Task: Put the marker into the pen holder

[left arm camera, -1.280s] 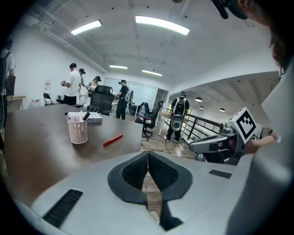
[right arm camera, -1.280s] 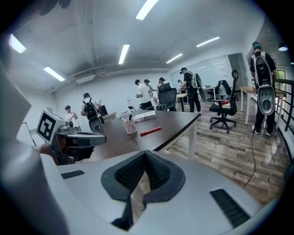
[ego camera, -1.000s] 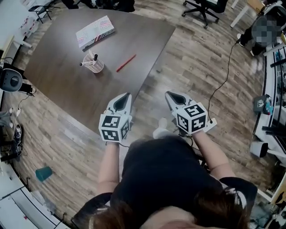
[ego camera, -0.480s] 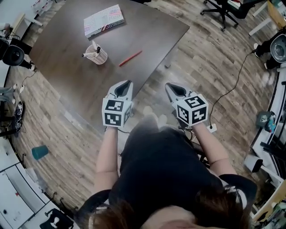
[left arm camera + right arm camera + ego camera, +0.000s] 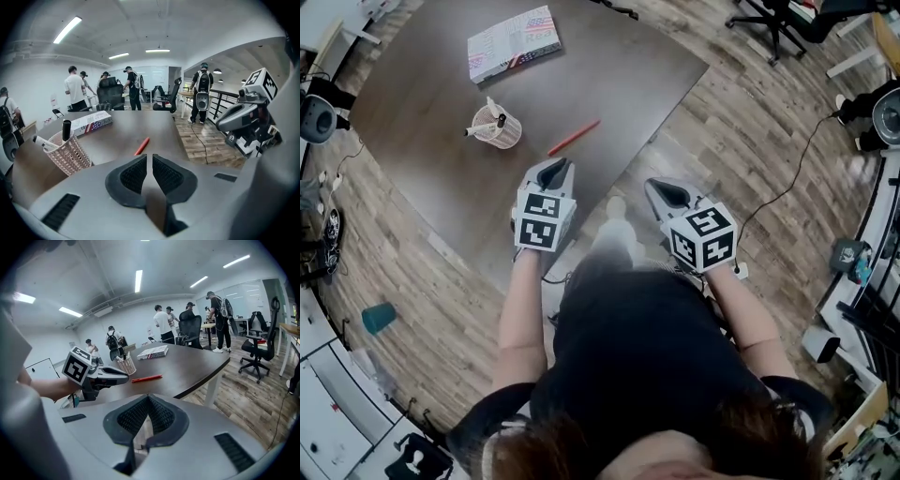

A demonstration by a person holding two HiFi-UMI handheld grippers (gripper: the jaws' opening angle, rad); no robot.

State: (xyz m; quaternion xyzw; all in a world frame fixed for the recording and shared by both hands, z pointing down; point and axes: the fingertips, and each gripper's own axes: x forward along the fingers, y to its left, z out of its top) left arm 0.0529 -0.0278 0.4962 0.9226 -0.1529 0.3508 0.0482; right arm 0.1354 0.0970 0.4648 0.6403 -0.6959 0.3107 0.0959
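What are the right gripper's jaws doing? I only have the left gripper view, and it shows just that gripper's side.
Observer: The right gripper is shut, with nothing between its jaws.
Operator: Is it over the table?
Observer: No. In the head view it hangs over the wood floor, off the table's edge.
Operator: And where is my left gripper?
Observer: The head view shows the left gripper above the table's near corner, short of the red marker.
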